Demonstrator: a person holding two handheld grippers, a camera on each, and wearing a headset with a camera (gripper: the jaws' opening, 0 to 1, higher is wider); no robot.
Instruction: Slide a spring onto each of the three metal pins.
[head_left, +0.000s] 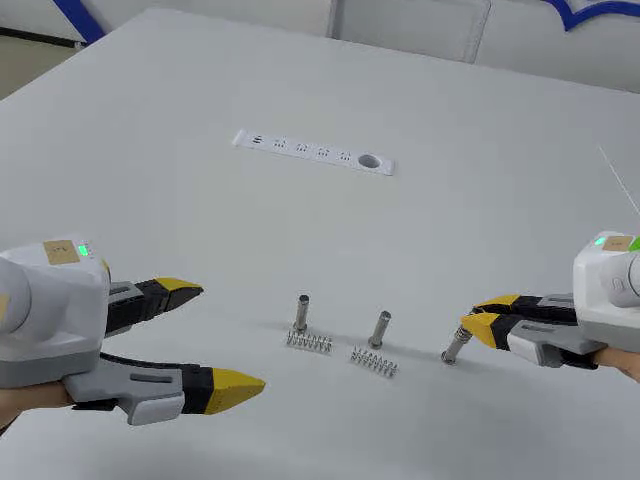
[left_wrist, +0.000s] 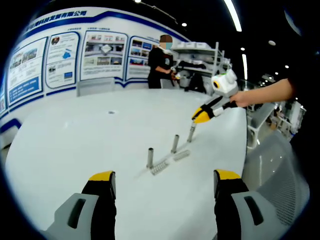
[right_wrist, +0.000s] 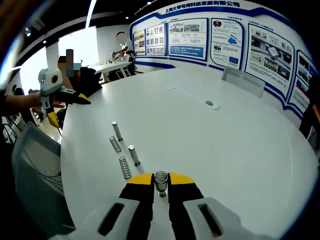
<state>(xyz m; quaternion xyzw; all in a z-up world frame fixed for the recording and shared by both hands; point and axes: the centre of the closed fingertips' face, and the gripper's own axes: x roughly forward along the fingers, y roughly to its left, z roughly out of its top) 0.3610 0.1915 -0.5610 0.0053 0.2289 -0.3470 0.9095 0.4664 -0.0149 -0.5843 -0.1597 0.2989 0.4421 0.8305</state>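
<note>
Three short metal pins stand on the white table (head_left: 180, 180): left pin (head_left: 301, 312), middle pin (head_left: 380, 328), right pin (head_left: 455, 346), which leans. One loose spring (head_left: 309, 342) lies by the left pin, another spring (head_left: 373, 361) by the middle pin. My right gripper (head_left: 480, 320) is at the top of the right pin. In the right gripper view its jaws are shut on a spring (right_wrist: 160, 182), seen end-on. My left gripper (head_left: 212, 336) stands open at the left, apart from the pins, with nothing between its yellow fingertips (left_wrist: 102, 176).
A white power strip (head_left: 312, 152) is set into the table beyond the pins. Light chairs (head_left: 410, 25) stand at the far edge. People (left_wrist: 161, 62) stand by shelves behind the table. A mesh chair (right_wrist: 35, 190) is near the table's edge.
</note>
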